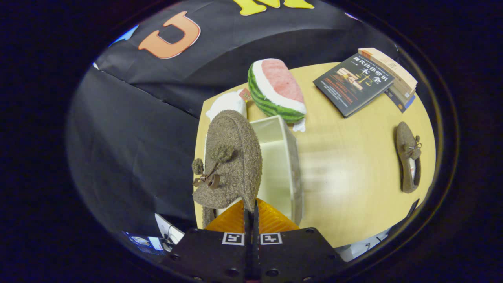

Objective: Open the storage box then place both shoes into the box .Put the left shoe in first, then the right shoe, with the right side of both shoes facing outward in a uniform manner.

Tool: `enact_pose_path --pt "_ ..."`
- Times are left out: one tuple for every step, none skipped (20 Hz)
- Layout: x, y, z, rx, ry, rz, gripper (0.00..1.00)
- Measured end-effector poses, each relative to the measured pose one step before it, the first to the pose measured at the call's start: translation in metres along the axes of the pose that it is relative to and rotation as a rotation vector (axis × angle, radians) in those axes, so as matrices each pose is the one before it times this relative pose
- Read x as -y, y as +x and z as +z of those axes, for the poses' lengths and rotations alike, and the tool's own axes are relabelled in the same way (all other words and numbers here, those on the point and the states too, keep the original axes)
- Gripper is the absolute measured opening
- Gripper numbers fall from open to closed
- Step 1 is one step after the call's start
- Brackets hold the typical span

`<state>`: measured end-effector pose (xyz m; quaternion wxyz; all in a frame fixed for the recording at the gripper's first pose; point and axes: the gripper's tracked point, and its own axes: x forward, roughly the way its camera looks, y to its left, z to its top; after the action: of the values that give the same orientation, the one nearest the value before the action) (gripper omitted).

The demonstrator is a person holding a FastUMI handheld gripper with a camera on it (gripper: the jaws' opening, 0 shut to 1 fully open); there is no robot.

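Table: I see a pale wooden top carrying everything; the booth's dark cloth hangs behind it.
Storage box: open, cream inside, nothing lying on the part of its floor I can see; it sits just ahead of my fingers, at the table's near left side.
Held shoe: a fuzzy brown slipper with a bow and pompoms, hanging over the box's left part, sole side away from me.
Gripper: fingers pressed nearly together, pinching the held shoe's edge between them.
Step in hand: I judge this is the first shoe going in; whether it is the left one I cannot tell from here.
Next move: I would lower it into the box, settle it on its side, then release and go for the other.
Second shoe: lies flat, well apart from the box, toward the table's right edge.
Watermelon plush: just beyond the box, beside a white soft item.
Books: a dark cover with Chinese characters, too small to read reliably; more stacked beneath.
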<state>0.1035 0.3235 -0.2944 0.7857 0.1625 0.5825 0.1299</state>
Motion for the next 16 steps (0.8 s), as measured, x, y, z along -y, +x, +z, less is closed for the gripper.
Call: enact_pose_path --pt "-0.00267 0.01318 -0.00279 -0.00862 0.00294 -0.02201 0.00" --pt "-0.00317 0.01339 -0.00495 -0.01414 0.00630 -0.02008 0.00" --pt "-0.00253 0.01301 -0.00406 -0.01637 0.01136 -0.01387 0.00" --pt "-0.00340 0.01224 -0.00489 -0.01781 0.01356 -0.01412 0.00" --pt "-0.00164 0.01028 -0.00322 -0.01519 0.00922 -0.00685 0.01" --pt "-0.00397 0.01316 0.00033 -0.01572 0.00050 -0.01165 0.00" --pt "-0.00073 0.01135 0.00030 -0.00842 -0.00490 -0.01684 0.00" --pt "-0.00089 0.01082 0.00258 -0.00213 -0.00115 -0.02257 0.00" --pt "-0.00005 0.01211 0.00376 -0.00072 -0.00562 -0.02423 0.01" --pt "-0.00050 0.00949 0.00274 -0.00187 -0.00479 -0.02362 0.01" --pt "-0.00064 0.00903 0.00127 -0.00472 0.00012 -0.01933 0.01" --pt "-0.00219 0.01035 -0.00206 -0.01382 -0.00458 -0.01054 0.01" --pt "0.00213 0.00893 -0.00160 -0.01288 -0.01595 -0.02353 0.01" --pt "0.00233 0.00734 0.00174 0.00288 -0.01100 -0.01153 0.03" --pt "0.00081 0.00492 -0.00134 -0.00722 -0.00795 -0.00594 0.04" --pt "-0.00182 0.00476 0.00144 0.00090 -0.00409 0.00628 0.03"
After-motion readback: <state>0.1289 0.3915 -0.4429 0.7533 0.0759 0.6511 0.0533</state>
